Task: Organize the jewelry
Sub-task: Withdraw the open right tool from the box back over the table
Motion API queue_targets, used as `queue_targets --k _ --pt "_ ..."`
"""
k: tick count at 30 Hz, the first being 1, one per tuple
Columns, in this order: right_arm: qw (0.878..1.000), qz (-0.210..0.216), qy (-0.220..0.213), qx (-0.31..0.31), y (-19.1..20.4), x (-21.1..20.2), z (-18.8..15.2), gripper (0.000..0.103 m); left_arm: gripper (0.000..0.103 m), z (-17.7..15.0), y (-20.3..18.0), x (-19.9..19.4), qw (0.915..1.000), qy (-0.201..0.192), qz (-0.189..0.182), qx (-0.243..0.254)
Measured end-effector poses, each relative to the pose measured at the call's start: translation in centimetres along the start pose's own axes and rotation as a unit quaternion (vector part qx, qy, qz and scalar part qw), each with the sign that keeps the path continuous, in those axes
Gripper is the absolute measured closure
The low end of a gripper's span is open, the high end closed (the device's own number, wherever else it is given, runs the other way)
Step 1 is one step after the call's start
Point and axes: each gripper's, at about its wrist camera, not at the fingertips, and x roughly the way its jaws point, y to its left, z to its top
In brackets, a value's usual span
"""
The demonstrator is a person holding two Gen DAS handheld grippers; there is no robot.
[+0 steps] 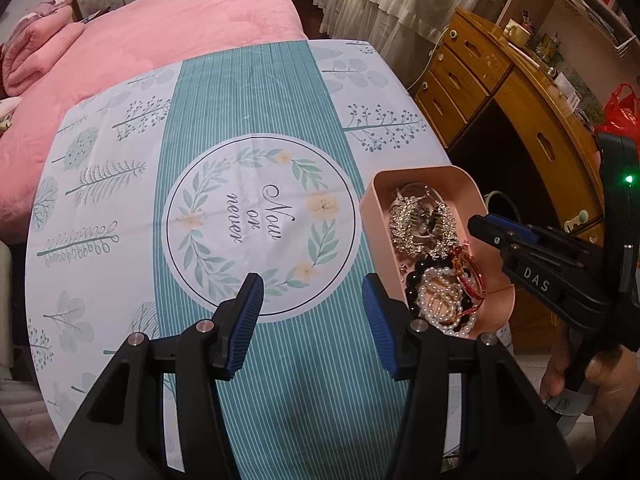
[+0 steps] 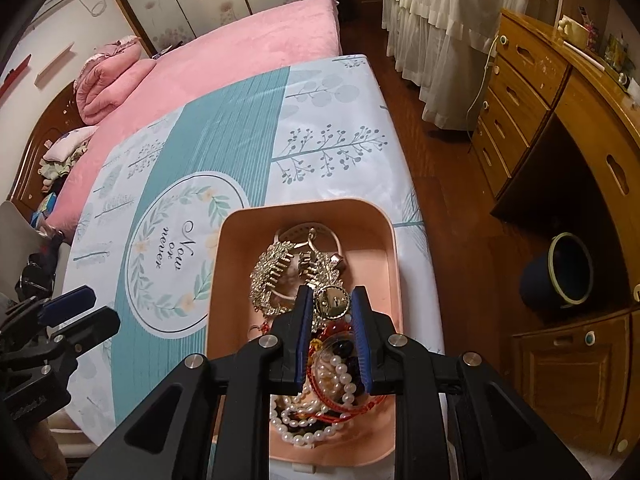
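I am hanging the right gripper (image 2: pixel 331 334) directly over the pink tray (image 2: pixel 390 240) at the surface's right edge, jaws partly open astride the jewelry heap (image 2: pixel 320 364) and gripping nothing that I can see. The left gripper (image 1: pixel 312 312) is standing wide open and empty just left of the tray, so the right one is nearer.

The left gripper (image 1: pixel 312 292) hovers with jaws spread wide, nothing between them — the right gripper (image 2: pixel 332 300), jaws parted more narrowly, points downward, held by a hand (image 1: pixel 580 368).
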Motion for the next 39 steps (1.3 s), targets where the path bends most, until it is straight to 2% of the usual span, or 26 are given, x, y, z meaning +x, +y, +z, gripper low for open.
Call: queue_targets --k 3,7,15,22,32,34,36,39 --pt "1.0 -0.007 0.0 -0.001 0.0 0.4 0.2 0.083 0.055 0.0 0.3 0.0 1.0 -0.001 0.001 -0.003" --pt "1.0 -0.009 0.006 0.0 0.0 0.9 0.2 0.074 0.055 -0.1 0.4 0.0 1.0 -0.001 0.001 -0.006" --pt "0.999 -0.004 -0.001 -0.035 1.9 -0.1 -0.8 0.074 0.055 -0.5 0.5 0.0 1.0 0.001 0.002 -0.004" --pt "0.998 0.015 0.003 -0.06 4.8 -2.9 -2.1 0.074 0.055 -1.1 0.9 -0.9 1.0 0.001 0.006 -0.006" --pt "0.997 0.041 0.01 -0.069 7.7 -7.8 -3.7 0.072 0.054 -3.0 1.3 -4.8 0.9998 -0.014 0.01 -0.01" --pt "0.997 0.043 0.008 -0.066 8.0 -8.8 -4.0 0.065 0.048 -3.4 1.5 -5.9 0.9996 -0.022 0.015 -0.009" --pt "0.997 0.042 0.001 -0.065 8.4 -10.1 -4.3 0.065 0.039 -3.6 1.8 -7.0 0.9992 -0.032 0.02 -0.012" --pt "0.997 0.042 0.006 -0.062 8.8 -11.1 -4.6 0.059 0.038 -3.7 2.3 -8.4 0.9985 -0.043 0.03 -0.017"
